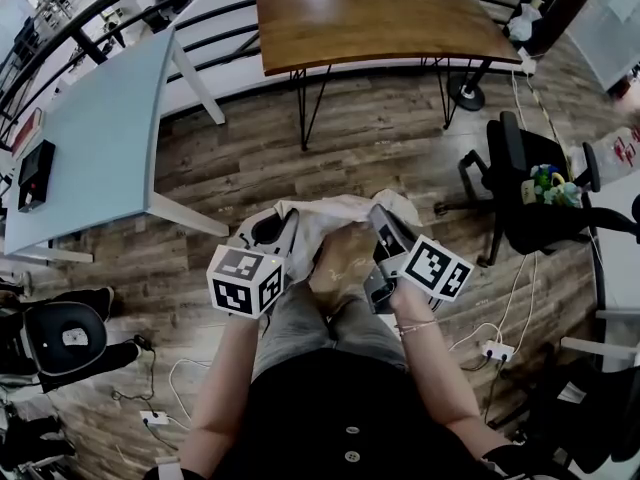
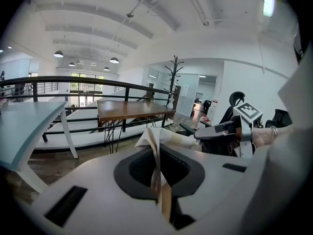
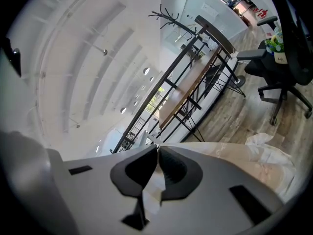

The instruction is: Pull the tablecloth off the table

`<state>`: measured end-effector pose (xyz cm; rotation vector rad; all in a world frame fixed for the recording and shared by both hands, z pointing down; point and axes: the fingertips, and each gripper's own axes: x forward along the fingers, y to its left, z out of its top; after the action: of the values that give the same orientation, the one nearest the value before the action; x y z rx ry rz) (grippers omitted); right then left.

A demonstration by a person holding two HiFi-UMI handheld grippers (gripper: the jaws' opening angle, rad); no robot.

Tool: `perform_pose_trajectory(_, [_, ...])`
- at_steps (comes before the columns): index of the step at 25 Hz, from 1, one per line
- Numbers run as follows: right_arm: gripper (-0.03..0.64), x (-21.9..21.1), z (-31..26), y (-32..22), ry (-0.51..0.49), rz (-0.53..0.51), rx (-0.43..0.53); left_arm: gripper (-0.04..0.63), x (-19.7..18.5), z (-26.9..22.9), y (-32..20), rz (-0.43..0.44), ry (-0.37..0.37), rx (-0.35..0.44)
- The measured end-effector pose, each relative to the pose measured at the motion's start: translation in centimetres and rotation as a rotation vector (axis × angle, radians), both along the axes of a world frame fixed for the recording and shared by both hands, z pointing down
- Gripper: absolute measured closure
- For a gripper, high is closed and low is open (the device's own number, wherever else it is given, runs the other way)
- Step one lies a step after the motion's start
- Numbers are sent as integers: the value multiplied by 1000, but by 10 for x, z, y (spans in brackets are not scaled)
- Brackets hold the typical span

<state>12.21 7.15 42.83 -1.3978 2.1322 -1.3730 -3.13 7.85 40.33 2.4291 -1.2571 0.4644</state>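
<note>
The cream tablecloth (image 1: 335, 233) hung bunched in the lower centre of the head view, above the person's knees and well apart from the wooden table (image 1: 380, 18) at the top of the frame. The left tongs (image 1: 287, 230) were pinched tight on one fold of it. The right tongs (image 1: 383, 226), near them, were clamped on another fold.

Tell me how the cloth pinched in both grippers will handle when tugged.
Probably floppy: the tablecloth bunches in crumpled folds between the left gripper and right gripper. Likely light, since two thin pinches seem enough to hold it up. It might slip under a hard tug, as each grip holds only a narrow fold.
</note>
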Motion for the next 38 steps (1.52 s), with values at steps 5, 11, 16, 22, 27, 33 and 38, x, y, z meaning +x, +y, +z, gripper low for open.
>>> perform_pose_trajectory(5, [580, 2, -1, 2, 6, -2, 4, 576, 1, 2, 2, -1, 1, -10])
perform_pose_trajectory(11, [580, 1, 0, 3, 6, -2, -2, 575, 1, 0, 0, 6, 4, -6])
perform_pose_trajectory(16, [580, -3, 1, 1, 13, -10, -1, 576, -3, 1, -2, -1, 10, -11])
perform_pose_trajectory(22, [581, -9, 1, -1, 63, -34, 5, 576, -7, 1, -6, 1, 13, -16])
perform_pose_trajectory(27, [581, -10, -2, -3, 67, -35, 11, 575, -7, -1, -10, 9, 23, -18])
perform_pose_trajectory(33, [581, -10, -1, -4, 80, -35, 16, 575, -7, 1, -9, 9, 33, -23])
perform_pose_trajectory(38, [583, -13, 0, -3, 86, -42, 14, 575, -10, 2, -9, 2, 37, -25])
